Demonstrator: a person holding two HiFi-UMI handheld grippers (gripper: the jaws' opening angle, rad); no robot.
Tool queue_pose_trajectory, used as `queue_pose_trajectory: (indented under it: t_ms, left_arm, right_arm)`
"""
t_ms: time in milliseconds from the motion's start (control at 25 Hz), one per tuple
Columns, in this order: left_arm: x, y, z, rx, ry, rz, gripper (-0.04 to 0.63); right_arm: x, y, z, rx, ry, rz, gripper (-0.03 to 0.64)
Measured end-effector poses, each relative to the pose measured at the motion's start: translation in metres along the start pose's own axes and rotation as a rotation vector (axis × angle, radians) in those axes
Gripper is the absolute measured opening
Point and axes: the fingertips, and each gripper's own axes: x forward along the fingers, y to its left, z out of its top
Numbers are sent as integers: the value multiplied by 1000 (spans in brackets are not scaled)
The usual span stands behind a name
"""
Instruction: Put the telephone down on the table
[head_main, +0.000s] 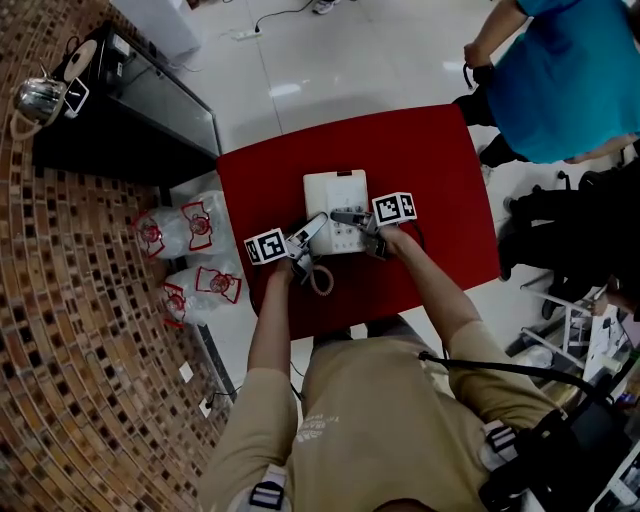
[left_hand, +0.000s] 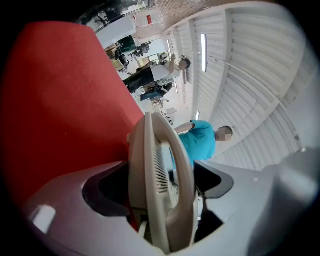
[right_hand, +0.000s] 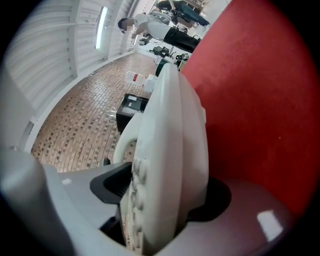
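Observation:
The off-white telephone (head_main: 337, 200) lies flat in the middle of the red table (head_main: 440, 170), its coiled cord (head_main: 321, 280) trailing toward me. My left gripper (head_main: 308, 240) is at its left side. In the left gripper view the jaws are shut on the telephone (left_hand: 160, 170), base and handset edge filling the gap of the gripper (left_hand: 160, 200). My right gripper (head_main: 355, 232) reaches in from the right. In the right gripper view the telephone's keypad side (right_hand: 170, 150) stands between the spread jaws of the gripper (right_hand: 160, 200), and the pads look just off it.
A person in a teal top (head_main: 570, 70) stands at the table's far right corner. Tied plastic bags (head_main: 190, 230) lie on the floor left of the table. A black cabinet (head_main: 130, 110) and a kettle (head_main: 40, 95) are further left.

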Motion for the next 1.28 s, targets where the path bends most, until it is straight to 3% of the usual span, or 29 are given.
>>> queue_pose_trajectory:
  t_ms: [200, 360, 640, 840, 1000, 1160, 1280]
  left_arm:
    - [-4, 16, -15, -137, -39, 61, 406]
    - [-1, 19, -6, 21, -56, 91, 348]
    - [2, 15, -13, 49, -79, 147, 350]
    - [4, 17, -13, 78, -76, 174, 351]
    - [-8, 13, -9, 111, -138, 230, 351]
    - [-26, -20, -16, 196, -182, 254, 353]
    - [-46, -49, -30, 292, -204, 294, 361]
  right_arm:
    - [-1, -4, 4, -54, 17, 7, 319]
    - [-7, -4, 10, -162, 25, -56, 337]
    - [-26, -6, 10, -218, -39, -127, 345]
    - [-43, -15, 15, -285, -62, -227, 382]
    - [-72, -21, 10, -366, -117, -311, 383]
    - [-108, 2, -4, -391, -212, -265, 383]
    - [-139, 34, -14, -504, -314, -239, 383]
